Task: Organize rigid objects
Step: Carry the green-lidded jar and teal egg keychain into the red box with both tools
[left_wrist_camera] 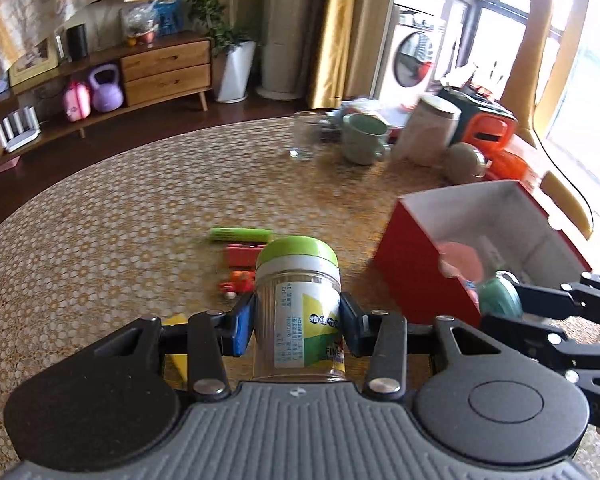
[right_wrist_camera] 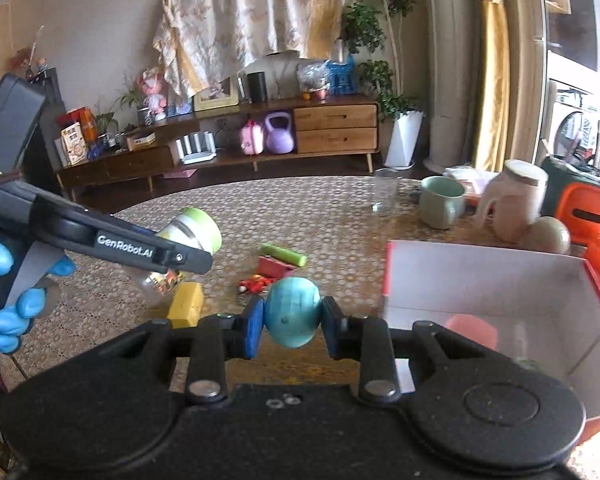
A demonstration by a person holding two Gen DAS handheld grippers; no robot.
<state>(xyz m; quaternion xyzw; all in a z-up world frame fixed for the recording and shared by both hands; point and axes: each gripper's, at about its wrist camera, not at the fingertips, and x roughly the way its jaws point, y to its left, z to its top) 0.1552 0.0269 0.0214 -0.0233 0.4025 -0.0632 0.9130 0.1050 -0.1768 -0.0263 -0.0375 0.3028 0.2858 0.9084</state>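
Here, clear ribbed-lidded jar (left_wrist_camera: 298,312), glossy egg (right_wrist_camera: 293,307).

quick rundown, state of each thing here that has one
left gripper: shut on the jar
jar: green lid on, held off the table
right gripper: shut on the teal egg
teal egg: held beside the box
red box: open, pink thing inside
green mug: upright
glass: upright, looks empty
green stick: lying flat
yellow block: lying on the table
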